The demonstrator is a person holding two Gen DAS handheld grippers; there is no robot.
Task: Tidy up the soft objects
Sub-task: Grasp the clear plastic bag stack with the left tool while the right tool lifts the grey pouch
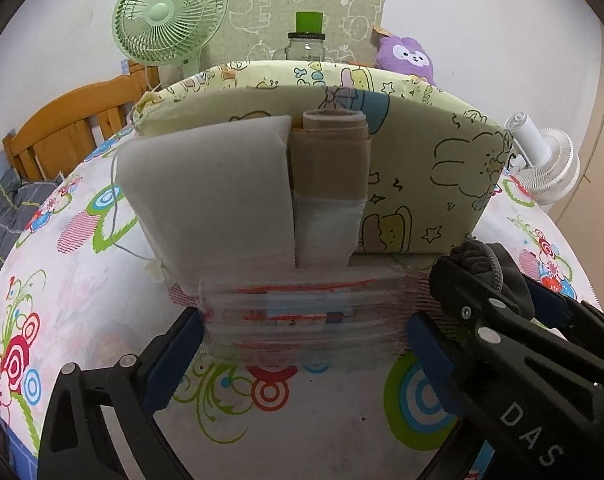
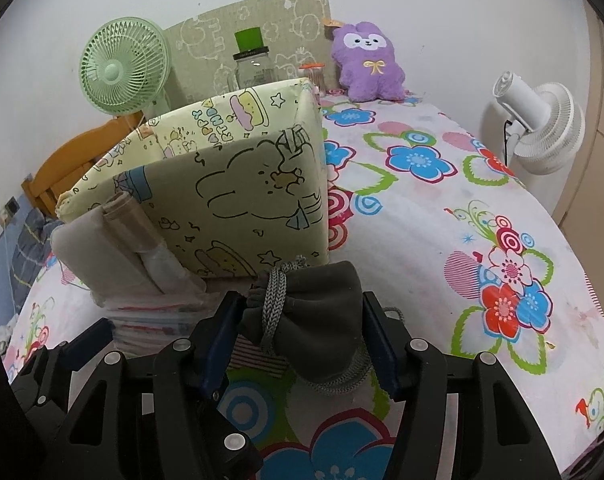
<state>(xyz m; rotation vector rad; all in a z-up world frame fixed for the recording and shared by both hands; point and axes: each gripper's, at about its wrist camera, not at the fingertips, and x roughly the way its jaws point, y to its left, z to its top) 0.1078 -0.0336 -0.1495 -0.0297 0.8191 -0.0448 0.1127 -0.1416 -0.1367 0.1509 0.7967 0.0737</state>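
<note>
Right gripper fingers clamp one grey drawstring pouch; left gripper gapes empty before one yellow cartoon-print box.

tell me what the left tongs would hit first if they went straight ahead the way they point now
Probably the clear-wrapped flat pack, which sits between the open left tongs. Beyond it stand the white foam and the box; depth is hard to judge.

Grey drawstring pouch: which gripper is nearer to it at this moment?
Right. The right gripper is shut on the grey drawstring pouch, pads pressing both sides. The left gripper stands open beside it, straddling the flat stack of packets.
</note>
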